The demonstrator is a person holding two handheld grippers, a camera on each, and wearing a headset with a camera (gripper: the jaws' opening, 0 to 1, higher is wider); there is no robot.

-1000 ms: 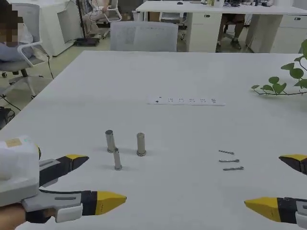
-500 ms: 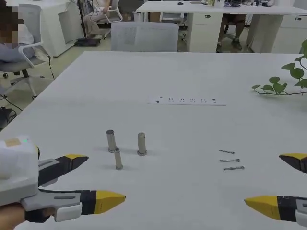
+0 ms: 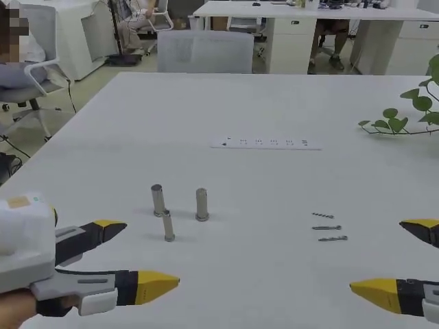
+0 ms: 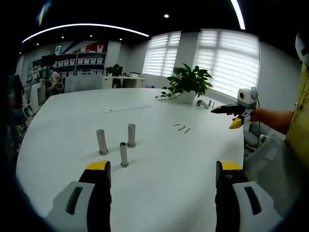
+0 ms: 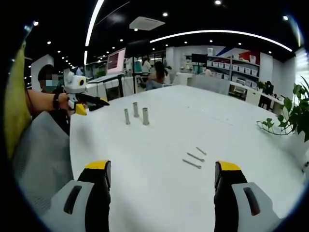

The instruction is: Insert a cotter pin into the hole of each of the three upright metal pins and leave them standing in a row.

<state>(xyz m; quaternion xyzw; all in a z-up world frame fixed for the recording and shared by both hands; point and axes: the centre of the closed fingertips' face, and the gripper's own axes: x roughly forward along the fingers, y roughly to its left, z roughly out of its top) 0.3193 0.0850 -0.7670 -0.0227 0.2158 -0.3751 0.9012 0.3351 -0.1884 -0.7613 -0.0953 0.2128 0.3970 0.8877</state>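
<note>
**A:** What has changed for us in the last second?

**B:** Almost nothing. The head view drifts a little, but that is our head moving, not the things. The metal pins (image 3: pixel 202 204) keep the same loose triangle left of centre. The cotter pins (image 3: pixel 326 227) still lie untouched right of centre. The left claw (image 3: pixel 151 252) stays at the lower left of the frame and the right claw (image 3: pixel 376 257) at the lower right. Both have their jaws spread wide and hold nothing.

**A:** So what does that mean for the task?

**B:** We judge it has not begun. No cotter pin is lifted and none sits in a pin. The three uprights stand, but as a triangle, not a row. The cotter pins lie just ahead of the right claw, so we expect it to fetch one first.

**A:** What are we handling?

**B:** The metal pins are smooth, dull grey cylinders, each with a small flared foot resting on the bench (image 3: pixel 260 103). The front one looks slimmer than the two behind it. Their holes are too small for us to make out.

**A:** And the cotter pins?

**B:** Thin slivers of bright wire, side by side and slightly apart. They lie flat, so we judge them fiddly to pinch.

**A:** The bench itself?

**B:** Matte white and even. The claw tips are yellow and taper to blunt points on grey and black bodies.
</note>
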